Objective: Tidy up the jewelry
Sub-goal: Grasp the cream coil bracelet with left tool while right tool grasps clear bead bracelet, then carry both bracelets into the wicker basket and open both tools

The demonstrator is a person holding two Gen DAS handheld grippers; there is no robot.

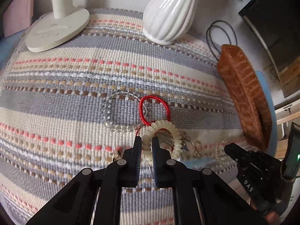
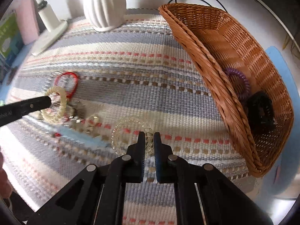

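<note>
Left gripper is clamped on the cream coil bracelet, pinching one side so the loop hangs free of the red cord. Right gripper is pinched on the clear bead bracelet, mid-mat. Wicker basket sits at the mat's right edge, open side facing in; the path there is unobstructed. Vase stands at the far edge.

Blurred jewelry heap (motion-smeared, pieces indistinct), vase top cropped.
</note>
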